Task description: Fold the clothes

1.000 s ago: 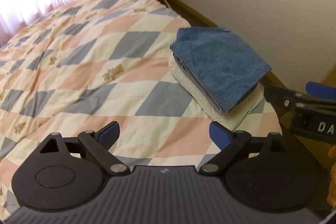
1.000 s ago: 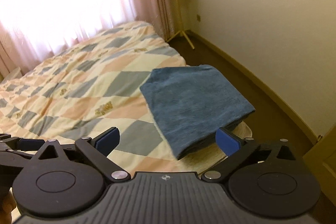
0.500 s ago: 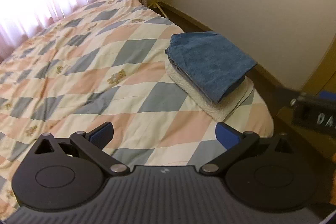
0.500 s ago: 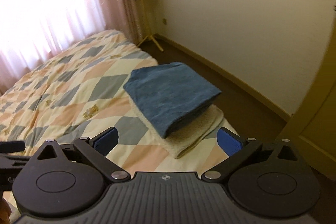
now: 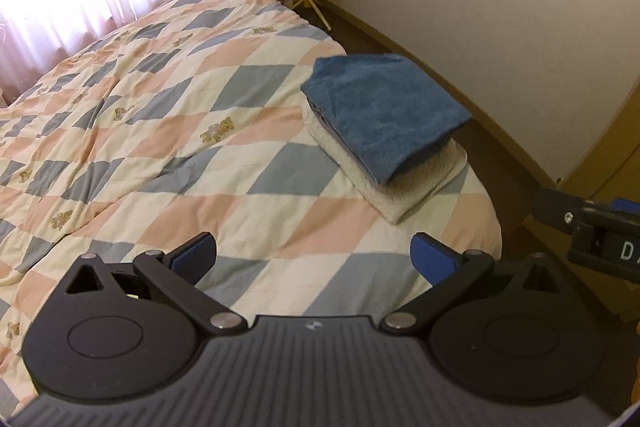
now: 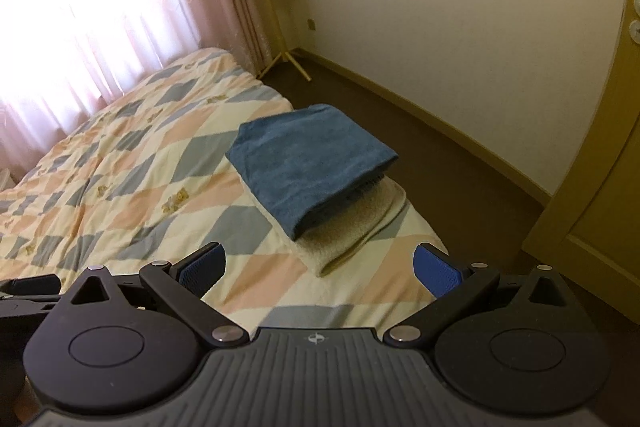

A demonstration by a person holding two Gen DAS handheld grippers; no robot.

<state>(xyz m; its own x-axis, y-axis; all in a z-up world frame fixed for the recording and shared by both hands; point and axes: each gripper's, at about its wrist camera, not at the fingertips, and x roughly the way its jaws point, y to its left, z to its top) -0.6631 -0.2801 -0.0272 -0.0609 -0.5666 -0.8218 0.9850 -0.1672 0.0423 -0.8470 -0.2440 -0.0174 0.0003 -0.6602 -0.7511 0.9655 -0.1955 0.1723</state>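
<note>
Bedroom, patchwork quilt (image 5: 168,131): folded blue cloth (image 5: 384,111) stacked square on a cream one (image 5: 424,183) near the bed's corner, probably clearing the middle for folding; my left gripper (image 5: 314,255) and right gripper (image 6: 320,263) hang wide apart, holding nothing.
</note>
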